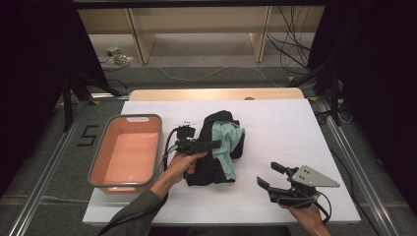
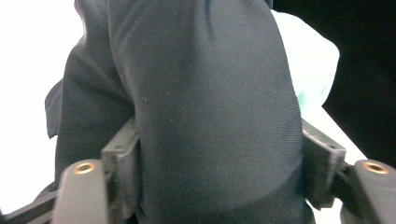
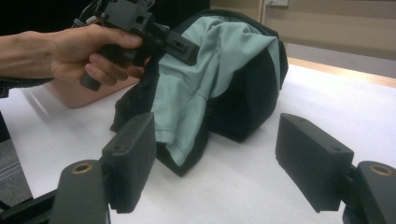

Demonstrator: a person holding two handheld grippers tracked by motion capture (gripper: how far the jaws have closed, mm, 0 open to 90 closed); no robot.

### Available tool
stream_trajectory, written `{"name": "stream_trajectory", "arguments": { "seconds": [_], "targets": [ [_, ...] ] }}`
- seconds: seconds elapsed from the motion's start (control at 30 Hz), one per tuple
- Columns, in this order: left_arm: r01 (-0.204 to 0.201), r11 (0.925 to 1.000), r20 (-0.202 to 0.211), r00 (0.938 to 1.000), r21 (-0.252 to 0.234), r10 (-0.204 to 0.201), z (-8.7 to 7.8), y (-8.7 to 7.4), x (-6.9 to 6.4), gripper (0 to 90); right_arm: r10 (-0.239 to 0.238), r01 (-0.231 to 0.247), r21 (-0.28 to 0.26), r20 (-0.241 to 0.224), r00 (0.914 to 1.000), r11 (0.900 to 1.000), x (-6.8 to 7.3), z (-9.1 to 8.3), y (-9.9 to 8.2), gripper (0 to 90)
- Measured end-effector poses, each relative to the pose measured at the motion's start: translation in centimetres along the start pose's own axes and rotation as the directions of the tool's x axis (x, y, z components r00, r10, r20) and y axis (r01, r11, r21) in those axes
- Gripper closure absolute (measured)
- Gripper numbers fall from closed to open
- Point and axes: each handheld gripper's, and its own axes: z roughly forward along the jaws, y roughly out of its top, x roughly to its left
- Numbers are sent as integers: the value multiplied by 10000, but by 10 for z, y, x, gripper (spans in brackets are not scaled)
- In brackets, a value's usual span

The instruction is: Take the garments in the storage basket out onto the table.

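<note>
While my left tool point(image 1: 214, 144) sits against the left side of the garment point(image 1: 221, 147), the work in hand reads as handling this heap of clothing beside the bin point(image 1: 98, 167). The garment, black outside with a pale green lining point(image 3: 187, 88) turned out, lies bunched near the middle of the white table point(image 1: 295, 128), just right of the salmon-coloured bin with its grey rim, and apart from it.

Left tool: in the left gripper view a thick fold of the black cloth point(image 2: 210, 116) fills the gap between the jaws, which stand partly apart. The pads flank the fold on both sides, but I cannot tell whether they press on it or merely bracket it. My left hand point(image 3: 88, 51) holds the handle level, jaws pointing right into the heap.

Right tool point(image 1: 270, 177): released, jaws wide with nothing between them, resting near the front right of the table, well apart from the garment and aimed toward it.

Judgement: the step is a regrip or release on the left side of the heap; the garment is not yet in the bin. The next move calls for a firm closure on that black fold, or for the right tool to come in and take the near right edge, so the bundle can be lifted as one without the loose lining trailing.
</note>
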Motion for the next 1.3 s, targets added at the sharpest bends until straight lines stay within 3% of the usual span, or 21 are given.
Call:
{"name": "stream_trajectory", "arguments": {
  "seconds": [0.13, 0.37, 0.57, 0.73, 1.0, 1.13, 1.3],
  "targets": [
    [54, 9996, -45, 10000, 272, -53, -2, 3, 0, 152, -13, 13, 21, 28, 10000, 10000, 0, -1, 0, 294],
    [-83, 9981, -387, 9992, 611, 107, -12, 9, -4, 136, -14, 14, 34, 42, 10000, 10000, 0, -1, 0, 294],
    [-107, 9989, -458, 9989, 462, 128, -25, 14, -4, 149, -27, 27, 21, 54, 10000, 10000, 0, -1, 0, 293],
    [-418, 9984, -599, 9972, 391, 441, -39, 15, -6, 147, -26, 26, 15, 48, 10000, 10000, -1, -1, 0, 294],
    [-802, 9961, -535, 9955, -361, 782, -56, 11, -9, 145, -3, 3, -2, -8, 10000, 10000, 0, -1, 0, 293],
    [-1117, 9895, -414, 9933, -913, 1083, -65, 6, -10, 145, 39, -39, 8, -42, 10000, 10000, 0, -1, 0, 293],
    [-1408, 9762, -217, 9900, -1648, 1391, -78, 0, -13, 145, 66, -66, 4, -69, 10000, 10000, 0, -1, 0, 293]
  ]
}}
